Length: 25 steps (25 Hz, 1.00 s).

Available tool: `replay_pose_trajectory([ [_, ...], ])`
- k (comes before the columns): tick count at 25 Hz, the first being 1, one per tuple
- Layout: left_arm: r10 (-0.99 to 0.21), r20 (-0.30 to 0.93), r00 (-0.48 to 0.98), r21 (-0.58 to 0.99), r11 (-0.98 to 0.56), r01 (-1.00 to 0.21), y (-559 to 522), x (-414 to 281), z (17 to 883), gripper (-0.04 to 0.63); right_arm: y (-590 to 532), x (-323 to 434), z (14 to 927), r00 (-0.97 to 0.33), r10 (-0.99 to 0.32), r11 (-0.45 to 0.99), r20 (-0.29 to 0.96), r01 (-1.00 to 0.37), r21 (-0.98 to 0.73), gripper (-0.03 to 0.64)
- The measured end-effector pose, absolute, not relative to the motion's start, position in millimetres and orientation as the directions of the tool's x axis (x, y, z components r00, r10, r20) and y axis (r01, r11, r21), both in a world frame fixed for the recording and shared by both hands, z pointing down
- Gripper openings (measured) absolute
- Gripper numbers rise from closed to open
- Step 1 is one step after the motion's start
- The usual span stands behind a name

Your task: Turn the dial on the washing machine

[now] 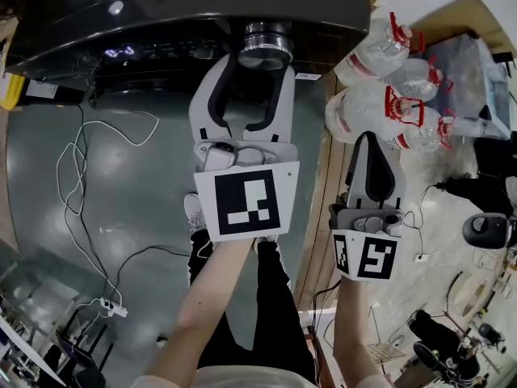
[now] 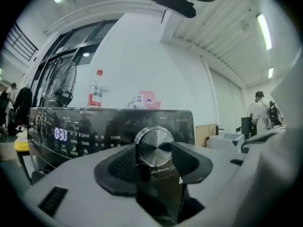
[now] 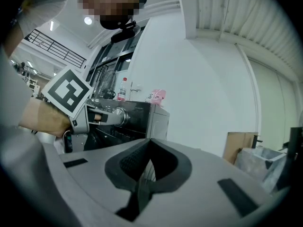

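Observation:
The washing machine [image 1: 161, 6] is dark, with a lit display [image 2: 60, 134] on its front panel. Its silver dial [image 1: 265, 45] sticks out at the panel's right end. My left gripper [image 1: 253, 61] reaches up to it, and the two black pads [image 2: 124, 162] press on the dial [image 2: 154, 146] from either side. My right gripper [image 1: 370, 140] hangs lower and to the right, away from the machine, its jaws together with nothing between them. In the right gripper view [image 3: 149, 148] the dial [image 3: 117, 116] and the left gripper show at the left.
Several big clear water jugs with red caps [image 1: 380, 95] stand right of the machine. White cables [image 1: 81, 176] and a power strip [image 1: 109, 305] lie on the grey floor at left. A bottle [image 2: 95, 89] and a pink pack [image 2: 144, 100] sit on the machine's top.

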<state>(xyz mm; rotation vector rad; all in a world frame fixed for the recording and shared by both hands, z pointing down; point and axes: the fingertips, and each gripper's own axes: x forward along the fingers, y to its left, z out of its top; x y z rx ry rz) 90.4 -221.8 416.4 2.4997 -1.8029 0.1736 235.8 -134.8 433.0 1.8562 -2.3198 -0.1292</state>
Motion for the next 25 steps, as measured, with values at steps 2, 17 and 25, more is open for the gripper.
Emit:
replay_pose_trajectory([
  [2, -0.940, 0.130, 0.316, -0.075, -0.327, -0.942, -221.8, 90.9, 416.2, 0.232, -134.7, 235.6, 433.8, -0.211, -0.974, 0.222, 0.079, -0.960, 0.170, 0.005],
  [17, -0.945, 0.168, 0.279, -0.474, -0.326, -0.818, -220.0, 96.0, 416.8, 0.233, -129.7, 237.5, 441.0, -0.208, -0.973, 0.222, 0.097, -0.961, 0.162, 0.005],
  [25, -0.948, 0.179, 0.264, -0.658, -0.315, -0.684, -218.9, 98.6, 417.5, 0.234, -129.6, 234.9, 442.7, -0.216, -0.971, 0.230, 0.098, -0.960, 0.160, 0.005],
])
